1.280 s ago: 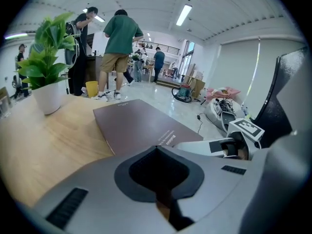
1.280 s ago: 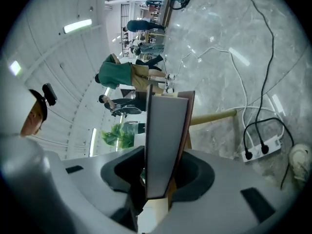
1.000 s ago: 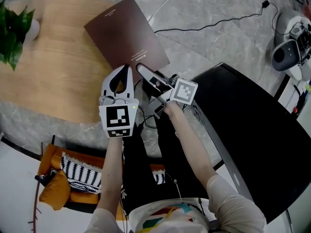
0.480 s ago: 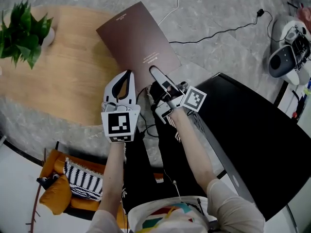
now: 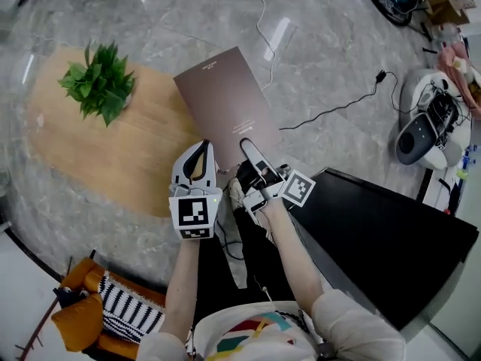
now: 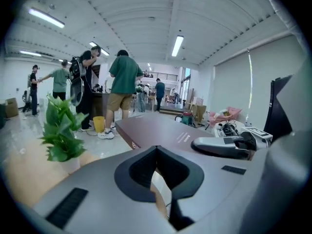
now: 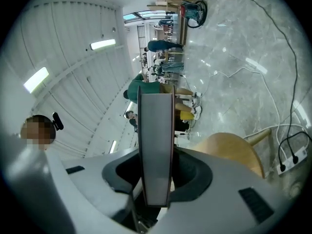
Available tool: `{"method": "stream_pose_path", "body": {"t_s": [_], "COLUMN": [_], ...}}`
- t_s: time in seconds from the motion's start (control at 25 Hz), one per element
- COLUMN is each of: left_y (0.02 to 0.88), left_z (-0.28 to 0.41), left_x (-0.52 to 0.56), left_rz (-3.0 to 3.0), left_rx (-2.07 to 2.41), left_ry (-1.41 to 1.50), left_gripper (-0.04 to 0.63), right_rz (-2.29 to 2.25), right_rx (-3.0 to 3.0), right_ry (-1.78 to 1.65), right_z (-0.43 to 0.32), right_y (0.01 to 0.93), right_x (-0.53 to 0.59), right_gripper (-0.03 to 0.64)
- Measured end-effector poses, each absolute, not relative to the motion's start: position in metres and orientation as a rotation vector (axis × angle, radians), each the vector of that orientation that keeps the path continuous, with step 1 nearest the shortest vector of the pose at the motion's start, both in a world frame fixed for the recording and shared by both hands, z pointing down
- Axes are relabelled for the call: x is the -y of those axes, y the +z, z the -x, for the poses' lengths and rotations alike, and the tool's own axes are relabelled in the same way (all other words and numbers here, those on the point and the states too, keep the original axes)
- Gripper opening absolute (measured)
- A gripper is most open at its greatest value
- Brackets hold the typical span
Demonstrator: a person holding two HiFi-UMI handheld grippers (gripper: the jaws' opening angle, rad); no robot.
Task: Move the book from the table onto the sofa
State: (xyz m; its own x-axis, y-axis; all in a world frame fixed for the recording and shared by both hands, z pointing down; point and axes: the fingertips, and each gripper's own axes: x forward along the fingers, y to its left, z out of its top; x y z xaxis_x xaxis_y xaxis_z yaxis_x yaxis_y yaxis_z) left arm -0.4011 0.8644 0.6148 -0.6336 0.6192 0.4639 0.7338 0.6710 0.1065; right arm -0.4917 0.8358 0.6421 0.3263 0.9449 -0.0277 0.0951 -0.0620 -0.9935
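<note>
Right now you are holding the book (image 5: pixel 225 100) by its near short edge in the right gripper (image 5: pixel 246 147). The jaws are standing partway closed and pressing on the two covers, and the right gripper view is showing the book edge-on, running straight out from between them. Gripping that edge is probably the only way in, since a thin flat book offers jaws nothing else to bite.

The book is lying roughly level, most likely so that the covers are not falling open and the weight is not twisting it out of a one-sided grip. It is hanging over the right-hand edge of the wooden table (image 5: pixel 75 156), with its far corner out past that edge and above the stone floor. Judging from the left gripper view, where it is showing as a flat slab with open space under it, it is no longer resting on the wood.

Your left gripper (image 5: pixel 200 147) is riding just beside the right one at the book's near edge. Its jaws are together and gripping nothing — it looks to be waiting as a spare support.

The potted plant (image 5: pixel 101 89) is sitting well clear at the table's far left end. I cannot tell for certain which piece of furniture is the sofa, so the set-down is not yet in hand.
</note>
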Motion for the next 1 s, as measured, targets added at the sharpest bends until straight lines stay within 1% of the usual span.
{"method": "stream_pose_path", "body": {"t_s": [0.16, 0.28, 0.44, 0.56, 0.76, 1.0], "left_y": [0.536, 0.482, 0.41, 0.368, 0.336, 0.323], "left_z": [0.373, 0.338, 0.278, 0.246, 0.203, 0.13], "left_x": [-0.865, -0.872, -0.877, -0.866, -0.837, -0.805], "left_rz": [1.204, 1.389, 1.631, 1.766, 2.001, 2.216], "left_rx": [2.517, 2.516, 2.483, 2.454, 2.362, 2.215], "left_ry": [-0.435, -0.436, -0.298, -0.223, -0.214, -0.185], "left_gripper": [0.008, 0.008, 0.008, 0.008, 0.008, 0.008], "right_rz": [1.507, 1.579, 1.685, 1.762, 1.831, 1.887], "right_rx": [1.019, 0.993, 0.891, 0.839, 0.695, 0.473], "right_ry": [0.967, 0.992, 1.016, 1.028, 1.009, 0.877], "right_z": [0.491, 0.491, 0.472, 0.463, 0.436, 0.35], "right_y": [0.557, 0.506, 0.454, 0.414, 0.364, 0.338], "right_x": [-0.826, -0.829, -0.845, -0.846, -0.842, -0.839], "right_gripper": [0.153, 0.153, 0.153, 0.153, 0.153, 0.153]}}
